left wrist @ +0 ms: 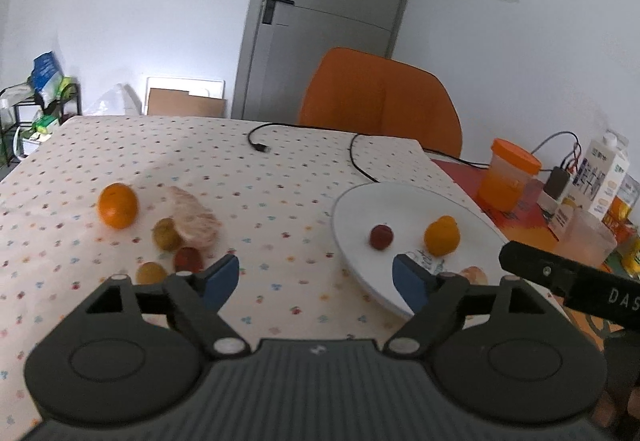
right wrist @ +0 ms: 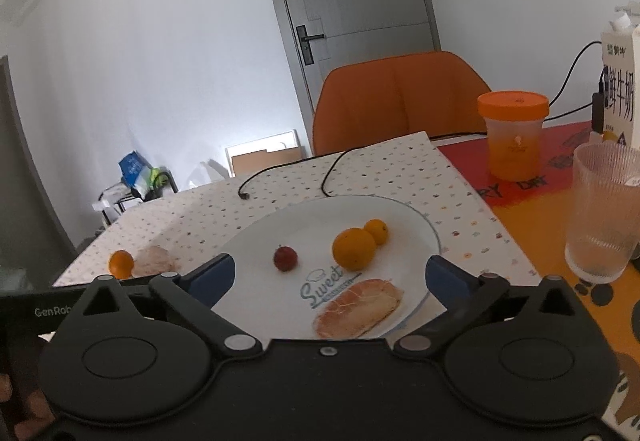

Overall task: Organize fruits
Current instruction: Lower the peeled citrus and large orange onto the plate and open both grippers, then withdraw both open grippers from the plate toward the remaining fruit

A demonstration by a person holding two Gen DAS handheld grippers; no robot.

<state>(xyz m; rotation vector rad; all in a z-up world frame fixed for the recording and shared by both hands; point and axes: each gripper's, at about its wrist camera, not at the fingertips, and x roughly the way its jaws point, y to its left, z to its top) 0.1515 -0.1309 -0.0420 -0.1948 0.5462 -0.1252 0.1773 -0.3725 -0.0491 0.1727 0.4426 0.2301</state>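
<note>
On the dotted tablecloth (left wrist: 280, 169) in the left wrist view there's a loose pile of fruit not yet sorted: an orange (left wrist: 118, 205), a peeled citrus segment (left wrist: 195, 222), 2 greenish fruits (left wrist: 167, 233) and a small red one (left wrist: 187, 259), bunched just ahead of the left finger. The left gripper (left wrist: 316, 277) hangs with its blue pads spread wide and nothing between them, only cloth. My guess is it's lined up between pile and plate so it can swing to the next piece. The white plate (left wrist: 360, 209) sits to the right with a red fruit and a yellow-orange one on it. The black bar at far right is probably the other tool.

From the right wrist view, the right gripper (right wrist: 330, 275) is splayed about as wide as it goes, straddling the near half of the plate without gripping anything. On the plate: a small red fruit (right wrist: 285, 258), a big yellow-orange fruit (right wrist: 353, 248) touching a smaller one (right wrist: 377, 231), and a pomelo-looking slice (right wrist: 358, 308) right by the near rim, looks freshly set down to me. A ribbed glass (right wrist: 604, 209) and an orange-lidded jar (right wrist: 513, 135) stand to the right, clear of the action.
</note>
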